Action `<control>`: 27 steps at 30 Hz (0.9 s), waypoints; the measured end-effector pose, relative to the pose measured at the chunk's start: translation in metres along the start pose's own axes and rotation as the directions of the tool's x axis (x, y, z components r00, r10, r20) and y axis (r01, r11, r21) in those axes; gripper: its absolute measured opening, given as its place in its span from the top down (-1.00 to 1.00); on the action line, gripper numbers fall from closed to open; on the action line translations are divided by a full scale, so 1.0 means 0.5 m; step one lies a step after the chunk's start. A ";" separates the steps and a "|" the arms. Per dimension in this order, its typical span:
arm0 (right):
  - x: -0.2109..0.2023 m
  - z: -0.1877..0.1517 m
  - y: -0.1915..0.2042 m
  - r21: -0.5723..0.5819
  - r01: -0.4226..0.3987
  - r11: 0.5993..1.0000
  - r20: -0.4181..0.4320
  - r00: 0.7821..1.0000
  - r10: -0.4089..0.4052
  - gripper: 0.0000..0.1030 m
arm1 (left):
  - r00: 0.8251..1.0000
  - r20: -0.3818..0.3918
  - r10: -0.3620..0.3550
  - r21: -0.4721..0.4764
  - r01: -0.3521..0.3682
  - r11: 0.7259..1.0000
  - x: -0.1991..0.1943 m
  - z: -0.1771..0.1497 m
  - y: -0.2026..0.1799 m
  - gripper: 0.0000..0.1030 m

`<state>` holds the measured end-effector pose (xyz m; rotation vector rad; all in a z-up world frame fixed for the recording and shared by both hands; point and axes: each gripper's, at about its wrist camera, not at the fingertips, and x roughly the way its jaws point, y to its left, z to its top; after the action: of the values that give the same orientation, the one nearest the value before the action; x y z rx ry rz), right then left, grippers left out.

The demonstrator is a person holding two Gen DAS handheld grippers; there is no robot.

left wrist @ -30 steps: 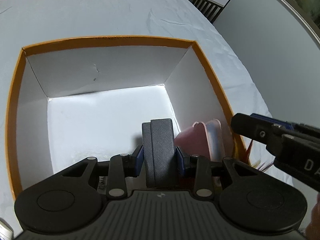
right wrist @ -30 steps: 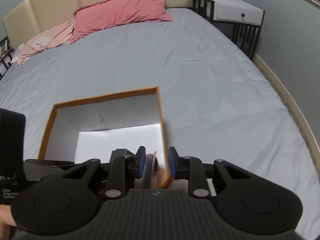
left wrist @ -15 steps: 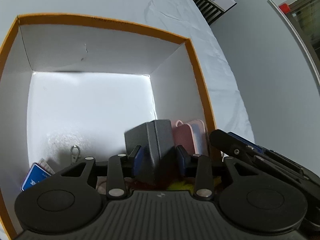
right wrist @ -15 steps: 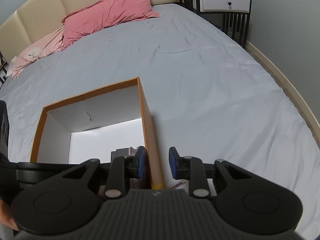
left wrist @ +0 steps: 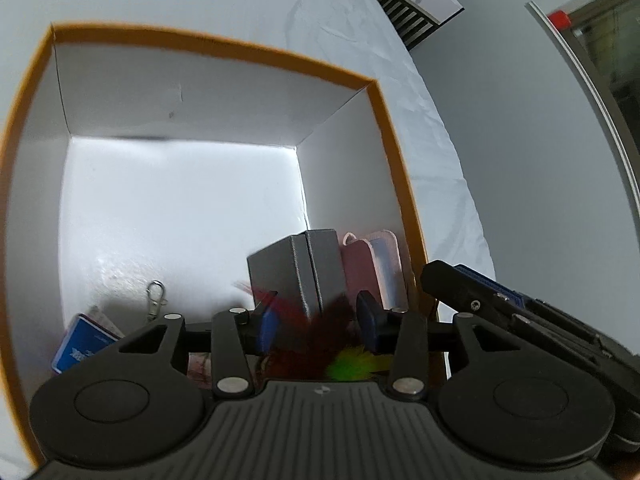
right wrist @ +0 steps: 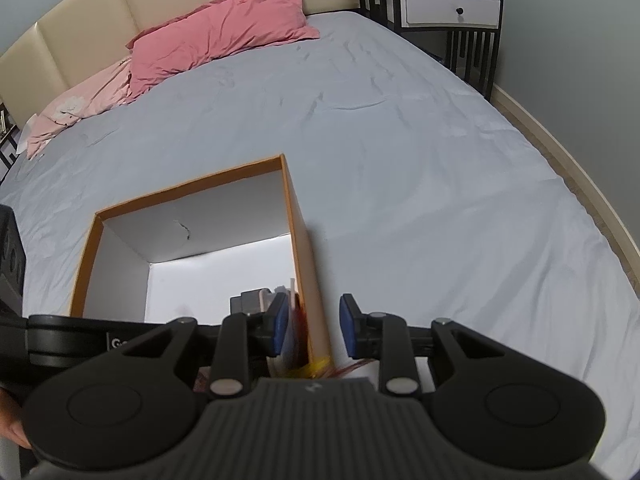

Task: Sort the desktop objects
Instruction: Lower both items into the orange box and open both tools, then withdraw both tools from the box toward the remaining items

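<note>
Grey bedsheet (right wrist: pixel 420 168) under your orange-rimmed box (left wrist: pixel 224 50); inside, at its right wall: grey case (left wrist: pixel 298 268), pink case (left wrist: pixel 360 268). Your left gripper (left wrist: pixel 316 320), jaws apart, above feathers (left wrist: pixel 320 340). Your right gripper (right wrist: pixel 314 326), jaws apart, straddles the rim

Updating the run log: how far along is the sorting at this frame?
Mostly done, it seems. The orange-rimmed white box already holds a grey case, pink pouch, blue card pack, metal clasp and feathers. Nothing in hand: left gripper and right gripper are both open. No loose items show on the grey bedsheet.
</note>
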<state>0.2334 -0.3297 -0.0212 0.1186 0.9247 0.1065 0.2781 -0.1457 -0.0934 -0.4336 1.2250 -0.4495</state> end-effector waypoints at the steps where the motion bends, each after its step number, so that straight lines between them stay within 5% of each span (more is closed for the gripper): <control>1: -0.004 -0.001 0.003 -0.006 0.001 1.000 0.001 1.000 -0.001 0.42 | 1.000 0.007 0.007 0.012 -0.007 1.000 -0.008 -0.005 -0.008 0.09; 10: -0.073 -0.029 0.053 -0.079 -0.015 0.997 0.046 0.999 0.019 0.41 | 0.991 0.116 0.062 0.148 -0.079 0.986 -0.121 -0.042 -0.034 0.13; 16: -0.145 -0.080 0.127 -0.171 -0.117 0.978 0.182 0.972 0.148 0.30 | 0.960 0.239 0.146 0.217 -0.200 0.956 -0.247 -0.089 -0.021 0.16; 23: -0.166 -0.129 0.253 -0.244 -0.272 0.931 0.119 0.944 0.307 0.18 | 0.923 0.311 0.227 0.205 -0.299 0.932 -0.398 -0.156 0.075 0.15; 27: -0.142 -0.168 0.346 -0.241 -0.411 0.879 0.003 0.906 0.424 0.13 | 0.892 0.295 0.343 0.167 -0.401 0.901 -0.460 -0.192 0.160 0.07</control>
<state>0.1168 -0.1641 0.0104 0.0985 0.8123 0.6121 0.1306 0.0396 0.0179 -0.0515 0.9589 -0.1854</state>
